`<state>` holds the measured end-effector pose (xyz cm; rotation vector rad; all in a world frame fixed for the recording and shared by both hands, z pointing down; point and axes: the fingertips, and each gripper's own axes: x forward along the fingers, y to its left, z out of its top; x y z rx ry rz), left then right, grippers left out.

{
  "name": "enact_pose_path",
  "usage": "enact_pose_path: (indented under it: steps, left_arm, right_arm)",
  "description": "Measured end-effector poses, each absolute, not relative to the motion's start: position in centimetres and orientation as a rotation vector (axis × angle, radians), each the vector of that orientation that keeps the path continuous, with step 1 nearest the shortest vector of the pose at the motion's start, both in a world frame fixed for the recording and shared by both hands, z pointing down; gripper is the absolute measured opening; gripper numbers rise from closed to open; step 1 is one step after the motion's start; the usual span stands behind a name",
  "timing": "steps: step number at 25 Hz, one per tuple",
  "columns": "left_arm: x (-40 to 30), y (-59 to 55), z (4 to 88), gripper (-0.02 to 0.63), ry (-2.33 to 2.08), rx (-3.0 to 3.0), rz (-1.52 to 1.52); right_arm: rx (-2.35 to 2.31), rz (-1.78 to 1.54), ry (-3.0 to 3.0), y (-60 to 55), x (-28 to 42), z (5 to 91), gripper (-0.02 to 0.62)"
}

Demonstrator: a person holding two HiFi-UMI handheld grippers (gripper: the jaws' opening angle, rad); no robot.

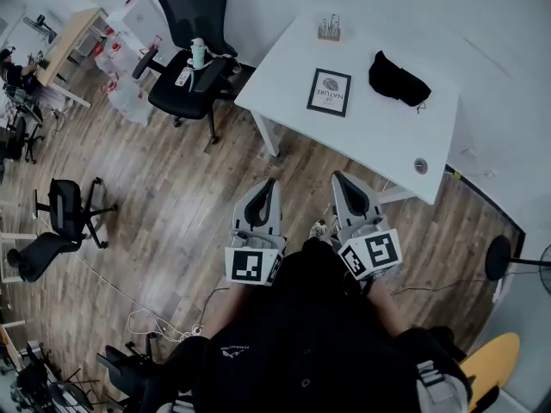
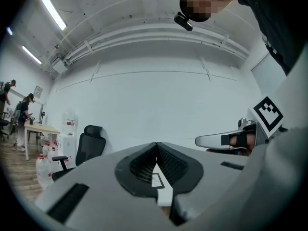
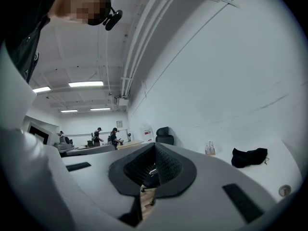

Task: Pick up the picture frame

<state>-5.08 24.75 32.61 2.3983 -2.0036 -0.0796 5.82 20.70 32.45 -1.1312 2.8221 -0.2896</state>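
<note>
The picture frame (image 1: pixel 329 92), black-edged with a white print, lies flat on the white table (image 1: pixel 284 76), left of its middle. My left gripper (image 1: pixel 272 182) and right gripper (image 1: pixel 337 177) hang side by side over the wooden floor, well short of the table's near edge. Both are shut with nothing between the jaws. In the left gripper view the jaws meet at the tip (image 2: pixel 156 144), and the picture frame (image 2: pixel 156 180) shows through the gap below them. The right gripper's jaws (image 3: pixel 155 145) also meet at the tip.
A black cloth (image 1: pixel 399 80) lies right of the frame and a small holder (image 1: pixel 329 29) stands at the table's far edge. A black office chair (image 1: pixel 191 58) stands left of the table. Another chair (image 1: pixel 60 222) and cables (image 1: pixel 146 321) are on the floor at left.
</note>
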Motion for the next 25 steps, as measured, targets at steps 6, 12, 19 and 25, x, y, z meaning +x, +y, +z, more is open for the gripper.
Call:
enact_pose_path:
  steps: [6, 12, 19, 25]
  left_arm:
    - [-3.9, 19.5, 32.6, 0.008, -2.064, 2.36, -0.106]
    - [-1.6, 15.4, 33.3, 0.008, -2.055, 2.371, -0.096]
    - [-0.6, 12.1, 33.9, 0.008, -2.036, 2.364, -0.084]
    - [0.0, 9.0, 34.2, 0.008, -1.981, 2.403, -0.088]
  right_arm:
    - [-1.116, -0.269, 2.847, 15.5, 7.6, 32.7, -0.002]
    - [-1.157, -0.293, 2.831, 10.8, 10.3, 33.5, -0.002]
    - [-1.221, -0.364, 2.817, 8.0, 12.4, 34.9, -0.002]
    - [-1.313, -0.409, 2.773, 5.1, 13.4, 35.8, -0.002]
